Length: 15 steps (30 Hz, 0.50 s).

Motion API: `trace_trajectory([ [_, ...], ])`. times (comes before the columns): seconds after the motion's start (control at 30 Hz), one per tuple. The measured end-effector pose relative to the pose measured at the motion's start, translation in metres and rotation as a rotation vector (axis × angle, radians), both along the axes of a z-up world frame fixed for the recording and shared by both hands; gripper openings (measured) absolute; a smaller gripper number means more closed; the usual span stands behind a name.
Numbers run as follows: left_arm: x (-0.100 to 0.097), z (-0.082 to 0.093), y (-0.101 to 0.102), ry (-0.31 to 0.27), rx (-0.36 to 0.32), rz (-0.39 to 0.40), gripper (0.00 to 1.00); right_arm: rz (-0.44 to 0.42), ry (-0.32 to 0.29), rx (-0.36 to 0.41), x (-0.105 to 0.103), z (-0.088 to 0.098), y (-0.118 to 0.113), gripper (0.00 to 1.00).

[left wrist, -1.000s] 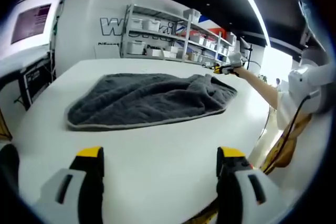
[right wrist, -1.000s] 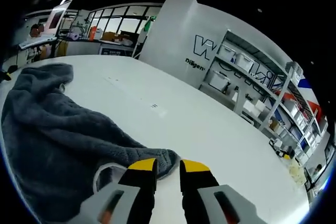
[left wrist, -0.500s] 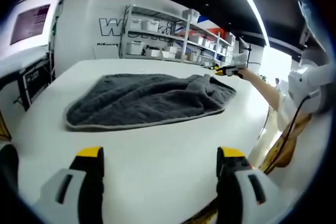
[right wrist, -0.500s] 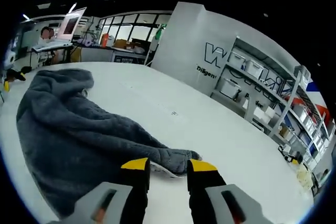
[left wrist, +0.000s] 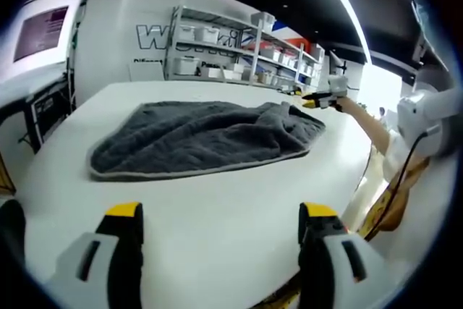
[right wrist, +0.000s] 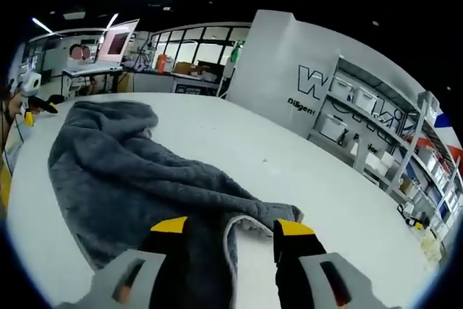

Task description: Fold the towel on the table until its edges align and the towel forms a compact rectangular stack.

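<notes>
A dark grey towel (left wrist: 206, 137) lies rumpled and spread out on the white worktop (left wrist: 217, 200), toward its far half in the left gripper view. Its pale-trimmed hem runs along the side nearest that camera, and a raised fold bunches toward the corner by the far right edge. A wide band of bare worktop separates the towel from the left gripper (left wrist: 221, 215), which hovers low over the near edge with its yellow-tipped jaws spread wide and nothing between them.

In the right gripper view the towel (right wrist: 137, 179) stretches away from the right gripper (right wrist: 233, 229), whose jaws stand apart, straddling the towel's near corner where the pale hem curls back; the cloth lies between them ungripped. To the right of the towel the worktop (right wrist: 318, 193) is bare out to its curved edge, giving open room on that side.

The right gripper (left wrist: 318, 96) also shows in the left gripper view, held by a person's arm (left wrist: 362, 122) just beyond the towel's far right corner. Metal shelving (left wrist: 239, 52) with white bins stands behind the table.
</notes>
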<state>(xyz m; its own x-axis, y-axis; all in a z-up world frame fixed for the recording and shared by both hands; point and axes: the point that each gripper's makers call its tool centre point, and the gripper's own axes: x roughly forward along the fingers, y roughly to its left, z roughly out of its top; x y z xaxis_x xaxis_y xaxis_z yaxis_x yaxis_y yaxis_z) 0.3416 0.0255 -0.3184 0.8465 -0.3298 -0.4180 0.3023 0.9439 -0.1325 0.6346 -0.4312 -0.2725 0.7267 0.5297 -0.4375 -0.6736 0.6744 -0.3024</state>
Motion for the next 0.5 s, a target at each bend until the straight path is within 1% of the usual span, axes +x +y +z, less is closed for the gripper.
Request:
trace_trajectory([
  [0.1, 0.001, 0.001, -0.001, -0.003, 0.000, -0.003, 0.93, 0.019, 0.009, 0.006, -0.011, -0.002, 0.003, 0.53],
  [0.13, 0.001, 0.001, -0.002, -0.003, 0.000, -0.004, 0.93, 0.029, 0.016, 0.007, -0.015, -0.003, 0.004, 0.55],
  [0.27, 0.001, 0.001, -0.002, -0.001, 0.001, -0.003, 0.93, 0.064, 0.035, -0.014, -0.032, -0.009, 0.007, 0.60],
  [0.43, 0.003, 0.001, -0.002, 0.001, 0.001, -0.004, 0.93, 0.086, 0.063, 0.030, -0.048, -0.009, 0.010, 0.65],
  [0.5, 0.003, 0.001, -0.003, 0.002, 0.001, -0.008, 0.93, 0.089, 0.066, 0.034, -0.052, -0.009, 0.009, 0.67],
])
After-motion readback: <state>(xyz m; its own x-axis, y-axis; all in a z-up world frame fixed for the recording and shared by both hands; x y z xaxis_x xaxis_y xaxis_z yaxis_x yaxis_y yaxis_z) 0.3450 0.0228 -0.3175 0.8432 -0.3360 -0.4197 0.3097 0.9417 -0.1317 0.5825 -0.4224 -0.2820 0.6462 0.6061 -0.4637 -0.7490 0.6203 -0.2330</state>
